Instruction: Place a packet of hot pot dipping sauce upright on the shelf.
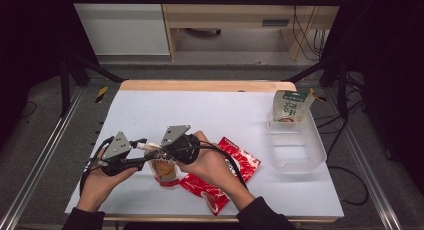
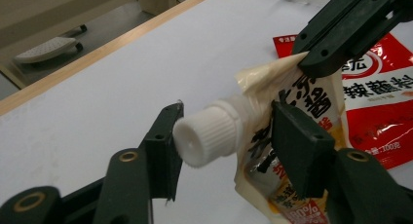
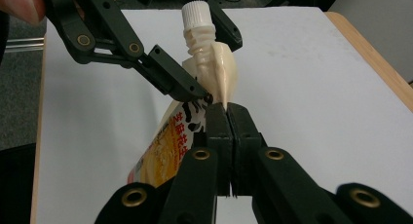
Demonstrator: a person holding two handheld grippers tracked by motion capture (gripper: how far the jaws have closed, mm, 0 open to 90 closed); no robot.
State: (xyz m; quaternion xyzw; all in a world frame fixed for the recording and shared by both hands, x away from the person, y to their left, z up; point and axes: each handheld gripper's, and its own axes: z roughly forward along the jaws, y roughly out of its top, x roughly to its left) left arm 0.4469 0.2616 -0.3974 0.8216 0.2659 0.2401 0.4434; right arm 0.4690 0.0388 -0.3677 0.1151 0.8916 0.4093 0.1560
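A cream sauce pouch [image 1: 163, 172] with a white screw cap [image 2: 207, 136] hangs upright just above the white table [image 1: 200, 110]. My right gripper [image 3: 227, 109] is shut on the pouch's top seam beside the spout. It shows as black jaws at the upper right of the left gripper view, right gripper [image 2: 306, 58]. My left gripper [image 2: 229, 121] straddles the cap. One pad sits against the cap's end, and the other stands in front of the pouch's shoulder. In the right gripper view the left gripper [image 3: 214, 65] shows a gap on either side of the spout.
A red flat sauce packet [image 1: 235, 165] lies on the table under the person's right hand. A clear plastic tub [image 1: 320, 150] stands at the right edge with a green-and-white pouch [image 1: 290, 106] leaning in its far end. Dark frame posts flank the table.
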